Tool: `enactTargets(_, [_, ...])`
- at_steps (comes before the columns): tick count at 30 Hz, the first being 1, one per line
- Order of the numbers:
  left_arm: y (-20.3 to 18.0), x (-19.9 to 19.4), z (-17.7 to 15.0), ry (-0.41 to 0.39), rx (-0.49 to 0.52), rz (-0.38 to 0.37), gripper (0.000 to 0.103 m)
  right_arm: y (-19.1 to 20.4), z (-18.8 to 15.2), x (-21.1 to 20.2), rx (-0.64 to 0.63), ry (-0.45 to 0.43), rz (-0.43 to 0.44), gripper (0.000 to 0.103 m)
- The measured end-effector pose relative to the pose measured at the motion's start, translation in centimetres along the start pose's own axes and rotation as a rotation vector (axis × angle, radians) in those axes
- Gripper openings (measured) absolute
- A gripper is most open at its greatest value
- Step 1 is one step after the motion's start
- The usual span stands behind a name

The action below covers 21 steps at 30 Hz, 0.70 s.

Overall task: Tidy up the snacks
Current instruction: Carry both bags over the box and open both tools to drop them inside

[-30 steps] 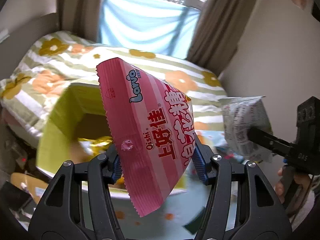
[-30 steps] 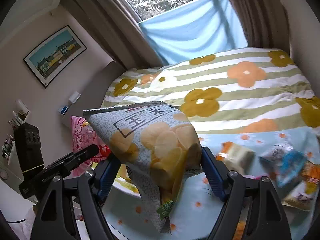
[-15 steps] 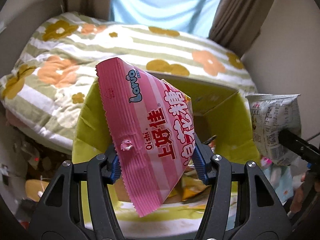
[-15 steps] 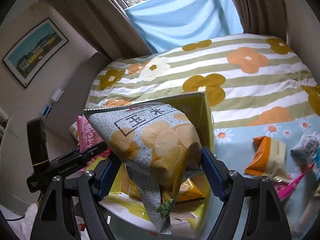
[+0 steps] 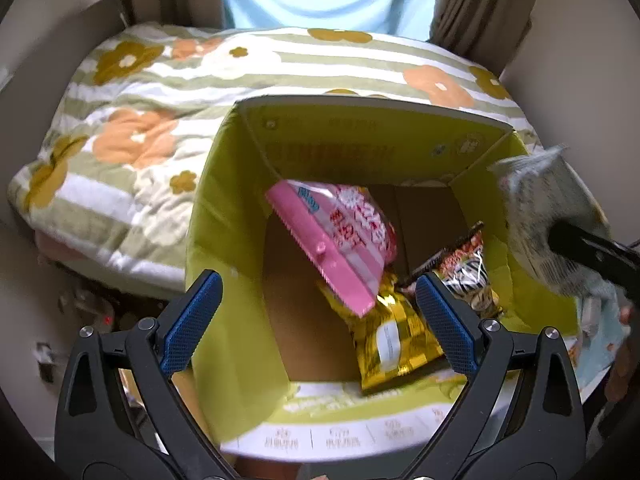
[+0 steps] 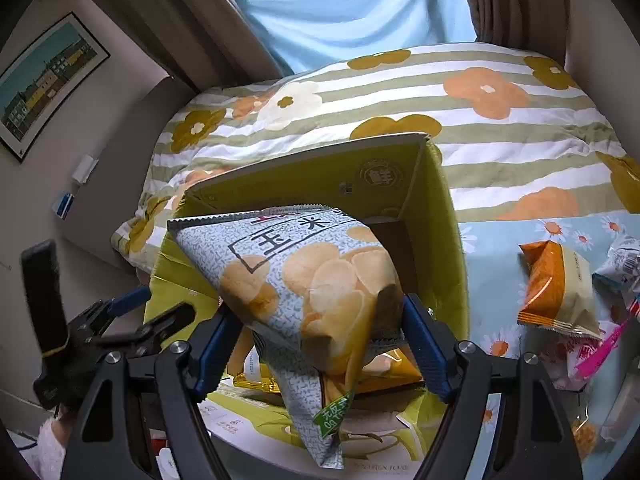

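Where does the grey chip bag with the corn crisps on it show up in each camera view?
Left wrist view: grey chip bag at the right edge, above the box's right wall.
Right wrist view: same bag at centre, clamped in the right gripper.
Shared landmark: the open yellow-green cardboard box.

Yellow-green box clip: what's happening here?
A person with a gripper in each hand is packing snacks into the open yellow-green cardboard box on the bed. The left gripper is opening with nothing between its jaws; the pink striped snack bag lies inside the box atop a gold foil packet. The right gripper grips a grey chip bag over the box, not yet released.
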State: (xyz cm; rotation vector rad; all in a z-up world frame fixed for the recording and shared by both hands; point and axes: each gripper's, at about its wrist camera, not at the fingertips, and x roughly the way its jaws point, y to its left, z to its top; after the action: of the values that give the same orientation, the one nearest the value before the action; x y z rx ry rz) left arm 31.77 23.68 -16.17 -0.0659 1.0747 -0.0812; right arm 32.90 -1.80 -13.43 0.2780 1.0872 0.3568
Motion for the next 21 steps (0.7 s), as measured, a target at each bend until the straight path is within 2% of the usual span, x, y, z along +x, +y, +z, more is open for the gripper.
enactTargets(6, [0.5,-1.6,-1.2,-0.015,-0.042,-0.014,0.097,0.5,1.4,1.3,-0.004,0.004,-0.002,0.077])
enactTargets(7, [0.5,-1.8,-1.4,-0.017,-0.048,-0.013,0.097,0.5,1.4,1.4,-0.003,-0.001,-0.006,0.081])
enactTargets(9, [0.5,-2.3,-1.8,-0.019,-0.054,-0.009,0.097,0.7,1.3,1.7,-0.016,-0.02,-0.027,0.096])
enactTargets(13, [0.6,-3.0,-2.5,-0.013,-0.052,-0.011,0.097,1.2,0.4,1.1,-0.039,-0.053,-0.021,0.096])
enactTargets(21, [0.8,-3.6,-3.5,-0.012,-0.061,-0.039,0.097,1.0,-1.7,-0.1,-0.057,-0.006,-0.031,0.096])
